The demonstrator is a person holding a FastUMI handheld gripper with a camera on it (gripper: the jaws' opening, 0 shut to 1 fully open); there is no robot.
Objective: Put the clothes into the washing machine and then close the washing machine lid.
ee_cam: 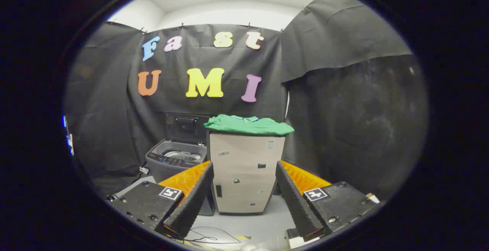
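Observation:
A folded green garment (250, 125) lies on top of a beige cabinet (244, 174), well beyond my fingers. Left of the cabinet stands a grey top-loading washing machine (176, 161) with its dark lid (186, 127) raised upright against the wall, the drum showing inside. My gripper (244, 172) is open, its two fingers spread wide with nothing between them, held back from the cabinet and roughly level with its front.
Black cloth walls close the booth on three sides. A thin dark cable (208, 237) lies on the pale floor just under my fingers. A white cord (144, 170) hangs at the washer's left side.

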